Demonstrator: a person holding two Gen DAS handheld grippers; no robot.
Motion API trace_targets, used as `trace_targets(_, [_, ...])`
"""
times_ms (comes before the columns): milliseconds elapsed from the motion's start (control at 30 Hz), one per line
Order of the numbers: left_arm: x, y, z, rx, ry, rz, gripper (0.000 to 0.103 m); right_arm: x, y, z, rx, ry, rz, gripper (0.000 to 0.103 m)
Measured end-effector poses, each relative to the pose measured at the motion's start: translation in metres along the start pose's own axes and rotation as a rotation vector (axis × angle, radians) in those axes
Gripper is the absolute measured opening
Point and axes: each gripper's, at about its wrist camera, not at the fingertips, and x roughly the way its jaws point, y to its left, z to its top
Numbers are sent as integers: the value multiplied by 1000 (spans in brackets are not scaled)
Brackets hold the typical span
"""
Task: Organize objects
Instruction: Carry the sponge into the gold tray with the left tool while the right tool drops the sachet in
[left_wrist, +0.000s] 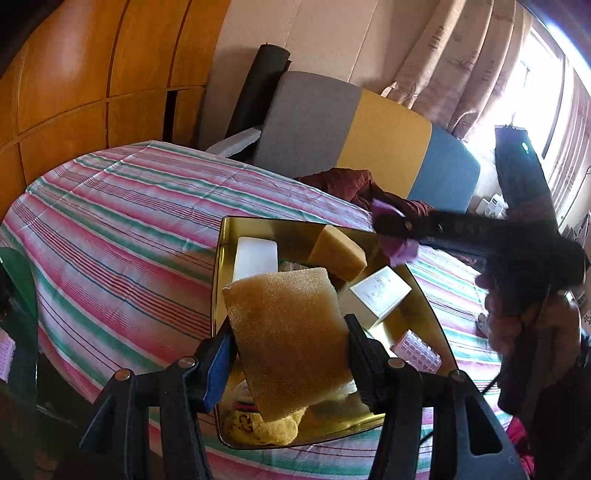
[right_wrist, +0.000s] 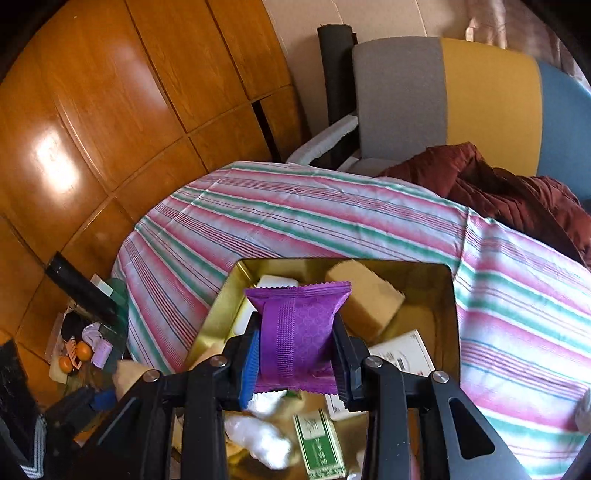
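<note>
Right claw clamped around purple packet

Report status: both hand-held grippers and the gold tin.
Left hand-held gripper clamps tan sponge. Right hand-held gripper clamps purple packet. Both over gold tin, already crowded with soaps and boxes.

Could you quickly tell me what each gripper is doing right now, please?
Left gripper: closed on the tan sponge.
Right gripper: closed on the purple packet.
</note>
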Motion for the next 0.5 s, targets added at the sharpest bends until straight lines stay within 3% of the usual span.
trace_targets(300, [14, -35, -11, 81, 59, -132, 56, 26, 4, 22, -20, 39, 11, 37])
trace_targets(467, [24, -46, -21, 110, 99, -144, 56, 36, 3, 25, -30, 57, 26, 37])
trace_targets(500, [27, -46, -22, 108, 112, -146, 57, 39, 1, 25, -21, 62, 35, 52])
